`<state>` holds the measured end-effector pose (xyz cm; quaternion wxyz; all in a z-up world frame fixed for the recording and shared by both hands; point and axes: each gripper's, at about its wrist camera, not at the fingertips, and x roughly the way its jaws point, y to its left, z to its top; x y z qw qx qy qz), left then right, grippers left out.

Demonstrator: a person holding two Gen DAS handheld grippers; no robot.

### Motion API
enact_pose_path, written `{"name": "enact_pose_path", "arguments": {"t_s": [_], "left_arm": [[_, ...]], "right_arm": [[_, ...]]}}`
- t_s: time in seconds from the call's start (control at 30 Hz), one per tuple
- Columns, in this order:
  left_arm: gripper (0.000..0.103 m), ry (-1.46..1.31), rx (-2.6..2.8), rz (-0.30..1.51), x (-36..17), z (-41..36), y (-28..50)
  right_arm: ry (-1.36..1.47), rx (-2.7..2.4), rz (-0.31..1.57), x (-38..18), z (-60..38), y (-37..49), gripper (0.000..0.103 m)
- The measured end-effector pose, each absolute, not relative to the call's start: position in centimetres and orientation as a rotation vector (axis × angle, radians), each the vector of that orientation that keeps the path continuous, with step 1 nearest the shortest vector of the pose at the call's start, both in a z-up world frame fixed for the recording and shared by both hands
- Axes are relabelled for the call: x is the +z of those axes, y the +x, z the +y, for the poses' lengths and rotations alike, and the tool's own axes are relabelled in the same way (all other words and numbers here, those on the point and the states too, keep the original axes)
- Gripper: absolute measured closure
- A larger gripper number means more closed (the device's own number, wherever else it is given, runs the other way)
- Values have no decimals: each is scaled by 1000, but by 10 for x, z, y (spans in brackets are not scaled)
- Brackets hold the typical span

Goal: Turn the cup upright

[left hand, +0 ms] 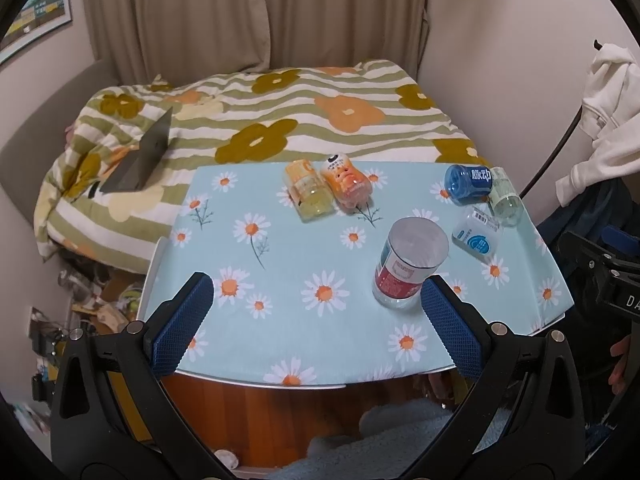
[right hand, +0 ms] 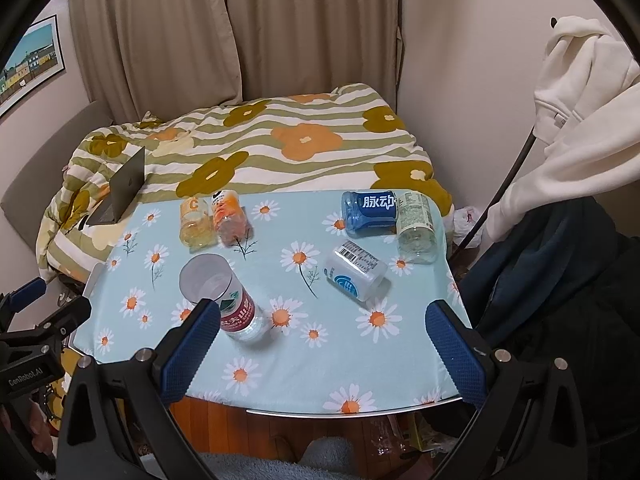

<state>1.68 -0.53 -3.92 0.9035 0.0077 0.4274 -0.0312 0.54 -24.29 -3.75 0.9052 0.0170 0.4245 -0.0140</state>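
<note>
A clear cup with a red label (left hand: pixel 406 266) stands on the daisy tablecloth (left hand: pixel 280 280) with its open rim up; it also shows in the right wrist view (right hand: pixel 224 300). Several other cut-bottle cups lie on their sides: a yellow one (left hand: pixel 306 192), an orange one (left hand: pixel 346 188), a blue one (left hand: pixel 468 180), a pale green one (left hand: pixel 504 198) and a white one with a blue logo (left hand: pixel 478 232). My left gripper (left hand: pixel 316 312) is open, its right finger just beside the red-label cup. My right gripper (right hand: pixel 324 338) is open and empty near the table's front edge.
A bed with a flowered striped quilt (left hand: pixel 280 112) lies behind the table, with an open laptop (left hand: pixel 140 158) on it. A white hoodie (right hand: pixel 580 100) and dark clothes (right hand: pixel 560 280) hang at the right. Clutter sits on the floor at the left (left hand: pixel 92 300).
</note>
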Motion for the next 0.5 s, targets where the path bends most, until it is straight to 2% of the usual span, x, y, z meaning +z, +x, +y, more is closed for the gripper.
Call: {"name": "enact_pose_path", "arguments": {"t_s": [0.5], "left_arm": [[0,16,-66,885,-40,-5,18]], "right_arm": [[37,-31,878,-38,-245,6,1]]}}
